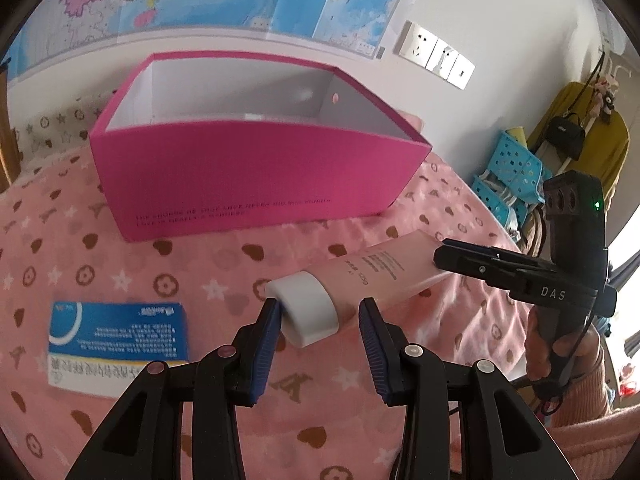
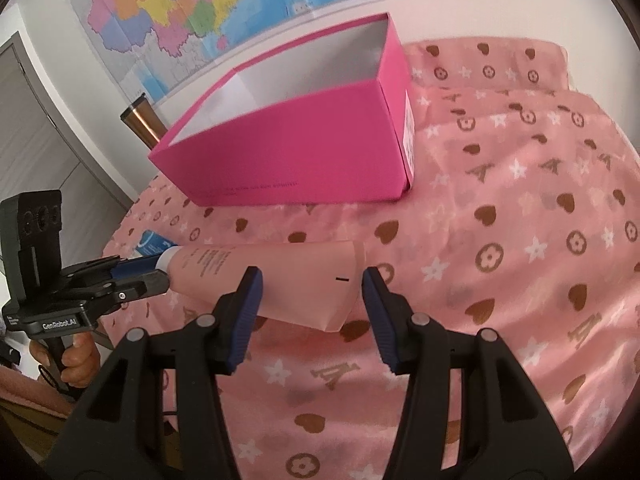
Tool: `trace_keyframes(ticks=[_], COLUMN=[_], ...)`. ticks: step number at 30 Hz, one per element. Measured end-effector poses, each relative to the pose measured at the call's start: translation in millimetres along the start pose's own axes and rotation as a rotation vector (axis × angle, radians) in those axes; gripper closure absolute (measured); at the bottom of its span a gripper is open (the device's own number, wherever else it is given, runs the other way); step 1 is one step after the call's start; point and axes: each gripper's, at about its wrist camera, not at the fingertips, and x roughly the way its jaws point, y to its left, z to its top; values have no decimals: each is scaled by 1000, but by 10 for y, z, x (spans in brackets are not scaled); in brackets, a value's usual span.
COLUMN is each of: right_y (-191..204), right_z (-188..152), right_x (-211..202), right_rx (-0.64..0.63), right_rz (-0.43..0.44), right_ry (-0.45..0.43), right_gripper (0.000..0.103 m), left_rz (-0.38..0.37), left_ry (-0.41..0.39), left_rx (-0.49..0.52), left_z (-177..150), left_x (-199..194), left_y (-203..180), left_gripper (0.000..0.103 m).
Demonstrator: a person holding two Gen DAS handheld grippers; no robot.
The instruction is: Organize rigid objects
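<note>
Left wrist view: pale pink plastic tube with a white cap (image 1: pixel 352 288) is held off the pink patterned bedspread (image 1: pixel 180 280), lying roughly level. Left gripper (image 1: pixel 318 316) straddles the white cap end. Its left pad touches the cap; the right pad seems to stand a little clear of it, so whether the jaws truly pinch the cap cannot be told from here. Right gripper (image 1: pixel 444 256) comes in from the far side, jaws closed over the tube's flat crimped end.

Right wrist view: right gripper (image 2: pixel 312 288) has the wide flat tail of the tube (image 2: pixel 280 276) between its pads; the left pad meets the tube, the right pad sits at or just off the crimped edge. Left gripper (image 2: pixel 158 270) is at the cap end, a person's hand (image 2: pixel 76 356) on its handle.

Judgement: one gripper at each end keeps the long tube level and stops it sagging or swinging, a sensible hold for carrying it.

Open-topped magenta cardboard box (image 1: pixel 256 168) stands just behind the tube on the bedspread, looking empty where its inside shows. Likely destination.

Blue and white flat carton (image 1: pixel 116 340) lies on the bedspread beside the left gripper, untouched.
</note>
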Motion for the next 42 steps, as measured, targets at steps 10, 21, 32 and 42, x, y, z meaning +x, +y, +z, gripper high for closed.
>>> trace_keyframes(ticks=[10,21,32,42], right_y=[41,50,67,97], right_z=[135,217,272,326], right_x=[-103,-154,-186,-226], right_rx=[-20,-26,-36,-49], right_rz=[-7,-9,-15,-19], right_ry=[-51,-78,-99,-117], right_gripper=[49,49,48,48], left_rz=[14,22,28,32], left_ry=[-39,-66,-93,-111], left_rx=[30,47,63,76], left_z=[143,231,305,358], left_x=[-66,-96,-134,-162], left_y=[-63,-96,-111,-127], left_gripper=[63,63,63,63])
